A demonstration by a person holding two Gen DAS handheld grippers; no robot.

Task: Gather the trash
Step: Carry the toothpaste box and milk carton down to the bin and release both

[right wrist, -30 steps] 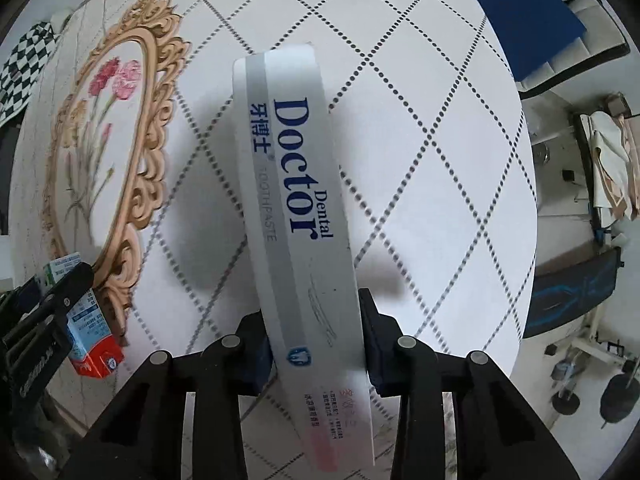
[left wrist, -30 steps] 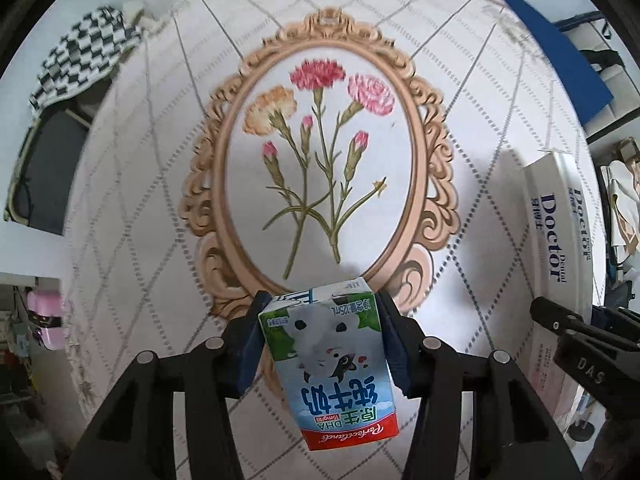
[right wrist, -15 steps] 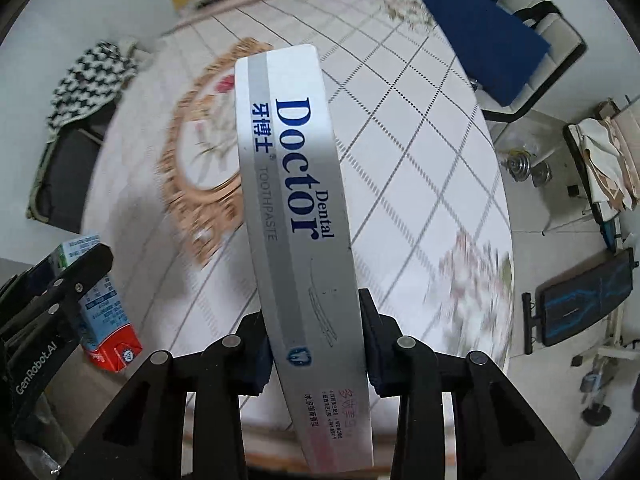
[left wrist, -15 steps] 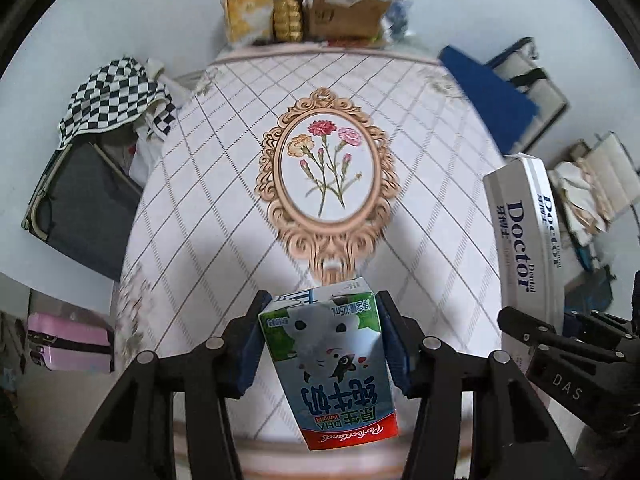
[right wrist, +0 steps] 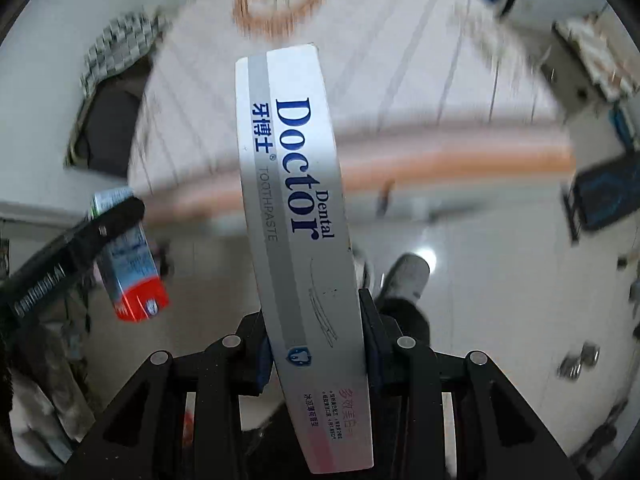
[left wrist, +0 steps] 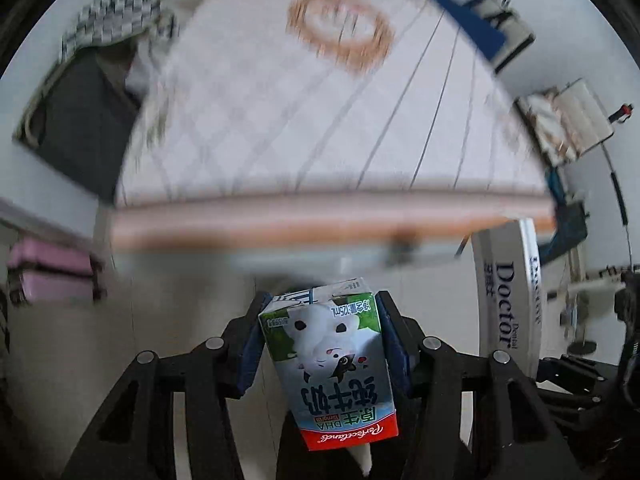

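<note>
Trash is carried in both claws: a small green-and-white milk carton point(left wrist: 334, 364) with a red base is clamped in the left claw point(left wrist: 324, 344), and a long white-and-grey toothpaste box point(right wrist: 304, 216) is clamped in the right claw point(right wrist: 316, 344). Both are held past the near edge of the blurred, diamond-patterned counter point(left wrist: 320, 128), above pale floor.

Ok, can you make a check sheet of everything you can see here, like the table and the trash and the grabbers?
Surface: patterned tablecloth, nothing seen on it where the frames show it.
Job's things: milk carton, toothpaste box, both lifted.
Clutter: nothing seen.
Grippers: left gripper shut on milk carton; right gripper shut on toothpaste box.
Cables: thin black cord at right.
Surroundings: checkered cloth, pink case, blue cushioned chair, glossy floor.
</note>
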